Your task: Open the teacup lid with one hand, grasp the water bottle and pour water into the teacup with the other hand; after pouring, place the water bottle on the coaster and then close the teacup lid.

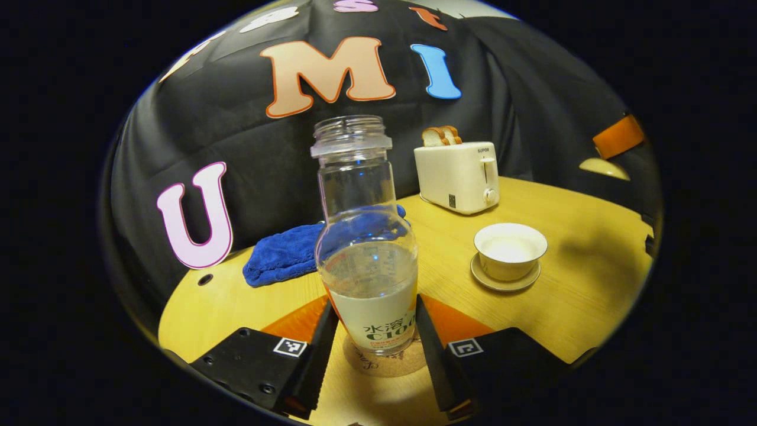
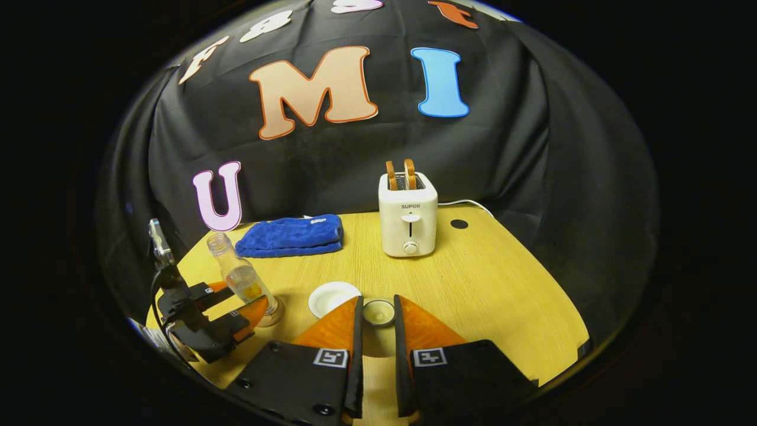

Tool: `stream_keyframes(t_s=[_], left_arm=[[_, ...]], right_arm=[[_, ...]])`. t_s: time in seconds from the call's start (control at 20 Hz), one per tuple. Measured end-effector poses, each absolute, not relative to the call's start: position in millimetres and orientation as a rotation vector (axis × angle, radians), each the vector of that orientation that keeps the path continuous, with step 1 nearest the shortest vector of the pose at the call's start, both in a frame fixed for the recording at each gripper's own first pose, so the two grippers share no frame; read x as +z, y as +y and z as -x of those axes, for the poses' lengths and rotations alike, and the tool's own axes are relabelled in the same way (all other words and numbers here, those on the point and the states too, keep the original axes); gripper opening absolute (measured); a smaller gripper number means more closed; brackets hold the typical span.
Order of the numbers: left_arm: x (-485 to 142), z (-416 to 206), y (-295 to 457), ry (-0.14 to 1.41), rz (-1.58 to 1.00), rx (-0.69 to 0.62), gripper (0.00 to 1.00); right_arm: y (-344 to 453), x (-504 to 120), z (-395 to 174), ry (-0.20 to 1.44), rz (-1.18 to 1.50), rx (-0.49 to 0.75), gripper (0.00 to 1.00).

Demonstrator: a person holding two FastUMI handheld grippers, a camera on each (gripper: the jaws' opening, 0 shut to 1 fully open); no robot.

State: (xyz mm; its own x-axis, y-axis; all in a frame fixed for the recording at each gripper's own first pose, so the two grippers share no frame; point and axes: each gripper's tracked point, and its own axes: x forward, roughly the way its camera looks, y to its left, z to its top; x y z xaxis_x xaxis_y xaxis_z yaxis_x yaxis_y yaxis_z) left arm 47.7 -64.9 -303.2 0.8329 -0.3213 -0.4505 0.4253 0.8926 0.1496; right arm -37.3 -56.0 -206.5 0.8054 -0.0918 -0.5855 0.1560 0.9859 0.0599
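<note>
The uncapped clear water bottle point(image 1: 366, 260), part full, stands on the round cork coaster point(image 1: 384, 364). My left gripper point(image 1: 374, 307) is shut on it, one finger against each side of its label. The white teacup point(image 1: 510, 249) sits lidless on its saucer point(image 1: 504, 281), to the right of the bottle. In the right gripper view my right gripper point(image 2: 377, 312) is shut on the small round teacup lid point(image 2: 378, 312), held above the table just right of the teacup point(image 2: 334, 299). The bottle point(image 2: 242, 278) and the left gripper point(image 2: 227, 307) are at the far left there.
A white toaster point(image 1: 458, 176) point(image 2: 408, 219) with two bread slices stands at the back of the wooden table point(image 2: 485, 284). A folded blue towel point(image 1: 284, 254) point(image 2: 293, 235) lies behind the bottle. The black cloth wall rises close behind both.
</note>
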Motion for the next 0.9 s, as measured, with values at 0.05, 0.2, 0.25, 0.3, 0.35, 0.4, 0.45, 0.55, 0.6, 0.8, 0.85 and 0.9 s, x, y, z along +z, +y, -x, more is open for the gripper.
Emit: stream_keyframes(t_s=[0.05, 0.2, 0.25, 0.3, 0.35, 0.4, 0.45, 0.55, 0.6, 0.8, 0.85, 0.9], left_arm=[[-300, -49, -65, 0.43, -0.27, -0.401, 0.71], [-294, -51, -62, 0.438, -0.363, -0.398, 0.7], [-292, -50, -63, 0.439, -0.388, -0.403, 0.69], [-290, -50, -64, 0.444, -0.419, -0.406, 0.69], [-289, -51, -64, 0.447, -0.45, -0.408, 0.69], [-289, -50, -62, 0.455, -0.479, -0.407, 0.69], [-288, -50, -62, 0.459, -0.51, -0.405, 0.69], [-286, -49, -61, 0.462, -0.576, -0.408, 0.7], [-287, -49, -61, 0.466, -0.613, -0.409, 0.7], [-292, -45, -61, 0.497, -0.727, -0.421, 0.69], [-293, -45, -60, 0.503, -0.754, -0.42, 0.7], [-293, -44, -61, 0.505, -0.774, -0.421, 0.69]], right_arm=[[-57, -206, 38, 0.616, -0.113, -0.13, 0.23], [-64, -205, 39, 0.606, -0.133, -0.121, 0.25], [-67, -205, 41, 0.605, -0.143, -0.12, 0.26], [-70, -206, 41, 0.605, -0.156, -0.121, 0.27], [-73, -208, 42, 0.605, -0.17, -0.123, 0.28], [-76, -208, 43, 0.604, -0.184, -0.124, 0.28], [-79, -209, 45, 0.604, -0.194, -0.126, 0.25], [-86, -211, 49, 0.602, -0.199, -0.125, 0.26], [-89, -212, 51, 0.601, -0.195, -0.123, 0.24], [-100, -213, 56, 0.602, -0.189, -0.11, 0.23], [-102, -214, 58, 0.604, -0.19, -0.106, 0.23], [-104, -214, 58, 0.607, -0.19, -0.101, 0.23]])
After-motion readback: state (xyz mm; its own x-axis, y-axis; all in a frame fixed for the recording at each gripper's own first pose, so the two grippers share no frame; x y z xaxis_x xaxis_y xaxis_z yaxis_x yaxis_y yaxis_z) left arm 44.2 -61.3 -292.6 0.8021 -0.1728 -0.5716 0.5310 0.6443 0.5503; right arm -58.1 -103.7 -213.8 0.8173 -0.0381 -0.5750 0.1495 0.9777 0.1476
